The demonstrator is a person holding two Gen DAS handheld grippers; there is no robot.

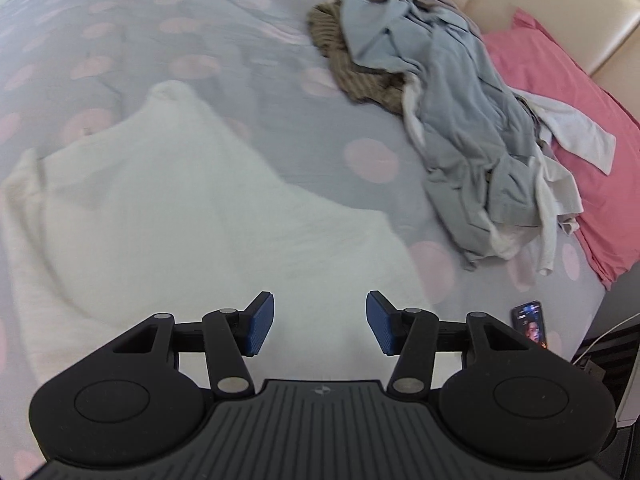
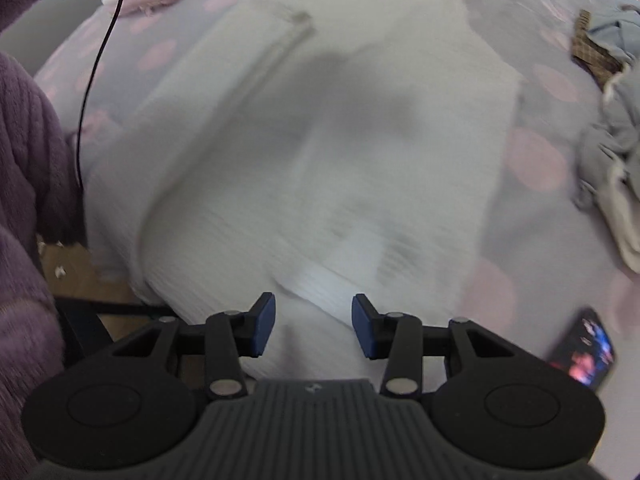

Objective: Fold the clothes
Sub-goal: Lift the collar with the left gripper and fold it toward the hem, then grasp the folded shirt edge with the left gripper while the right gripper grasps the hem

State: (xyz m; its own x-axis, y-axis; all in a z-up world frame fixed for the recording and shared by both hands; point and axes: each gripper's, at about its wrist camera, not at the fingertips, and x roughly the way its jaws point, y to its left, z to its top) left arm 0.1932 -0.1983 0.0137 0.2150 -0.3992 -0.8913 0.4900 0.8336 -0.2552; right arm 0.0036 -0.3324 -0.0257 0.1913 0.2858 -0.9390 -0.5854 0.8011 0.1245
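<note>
A garment (image 1: 160, 208) lies spread on the bed (image 1: 248, 52); a clothes pile (image 1: 460, 120) sits right (phone (image 1: 532, 322) nearer).

Soft, even daylight fills the room, with no glare. Both views bulge like fisheye pictures, dark at the corners. The left wrist view is smeared over the white garment (image 1: 168, 216), yet the clothes pile (image 1: 452, 128) reads fairly sharp. The right wrist view is blurrier throughout; a soft grey shadow (image 2: 360, 108) lies across the garment, and the phone (image 2: 584, 356) is streaked.
</note>
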